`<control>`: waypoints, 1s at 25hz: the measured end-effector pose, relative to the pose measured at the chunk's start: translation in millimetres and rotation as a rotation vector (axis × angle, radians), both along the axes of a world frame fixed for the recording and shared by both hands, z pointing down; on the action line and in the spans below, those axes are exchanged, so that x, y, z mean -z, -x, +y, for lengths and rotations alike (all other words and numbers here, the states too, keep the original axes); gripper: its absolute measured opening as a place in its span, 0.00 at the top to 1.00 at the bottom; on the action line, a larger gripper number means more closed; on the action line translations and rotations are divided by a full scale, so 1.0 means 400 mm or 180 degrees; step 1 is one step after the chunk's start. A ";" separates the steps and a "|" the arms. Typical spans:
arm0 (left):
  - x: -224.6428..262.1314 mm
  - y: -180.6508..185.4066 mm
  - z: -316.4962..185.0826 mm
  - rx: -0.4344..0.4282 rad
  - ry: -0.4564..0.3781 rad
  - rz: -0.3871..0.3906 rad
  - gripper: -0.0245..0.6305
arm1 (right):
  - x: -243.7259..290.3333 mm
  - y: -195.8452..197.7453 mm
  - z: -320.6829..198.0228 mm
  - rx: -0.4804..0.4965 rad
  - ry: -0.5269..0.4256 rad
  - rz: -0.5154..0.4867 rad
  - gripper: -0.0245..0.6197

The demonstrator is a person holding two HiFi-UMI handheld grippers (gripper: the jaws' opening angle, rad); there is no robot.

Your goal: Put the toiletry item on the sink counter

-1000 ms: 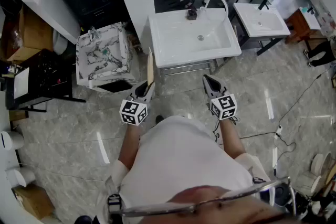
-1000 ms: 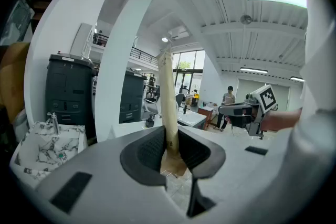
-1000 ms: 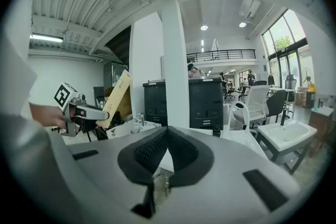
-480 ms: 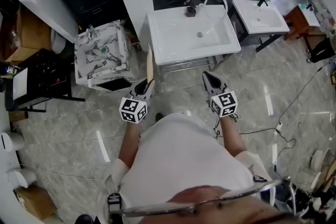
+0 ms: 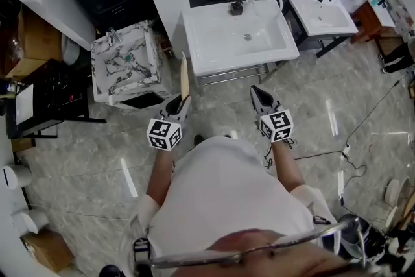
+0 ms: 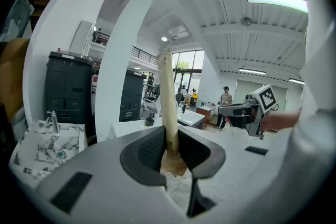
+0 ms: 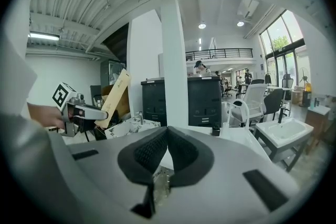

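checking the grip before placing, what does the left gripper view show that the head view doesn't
Only the left gripper view: jaws clamped on the tan box at its lower end, and a distant standing person. Only the head view: the white sink with its basin and drain seen from above. Both: the tan box, the marble sink, the right gripper.

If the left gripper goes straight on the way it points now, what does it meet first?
Probably the white sink, near its left front corner; the beige box in the left gripper would touch first.
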State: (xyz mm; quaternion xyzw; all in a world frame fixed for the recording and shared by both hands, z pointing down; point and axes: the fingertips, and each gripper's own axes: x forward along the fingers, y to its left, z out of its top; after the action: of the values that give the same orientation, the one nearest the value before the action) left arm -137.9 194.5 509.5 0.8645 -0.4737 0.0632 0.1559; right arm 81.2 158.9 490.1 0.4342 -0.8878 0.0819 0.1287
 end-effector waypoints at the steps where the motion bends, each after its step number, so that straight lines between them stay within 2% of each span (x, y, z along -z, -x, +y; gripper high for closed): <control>1: -0.003 0.005 0.002 -0.0003 0.0008 0.0004 0.86 | -0.004 0.004 0.002 -0.0007 0.0014 0.0006 0.95; 13: -0.026 0.058 0.001 -0.0125 0.0028 0.0014 0.86 | -0.016 0.050 0.018 -0.0204 0.0023 0.0015 0.95; 25: -0.051 0.162 0.006 -0.0209 0.0018 0.0001 0.86 | -0.022 0.110 0.032 -0.0383 0.0015 0.0079 0.95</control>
State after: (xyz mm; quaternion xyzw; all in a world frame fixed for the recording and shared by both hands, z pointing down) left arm -202.6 196.9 530.0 0.8791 -0.4449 0.0695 0.1562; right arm 37.3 171.8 498.7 0.4875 -0.8582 0.0863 0.1356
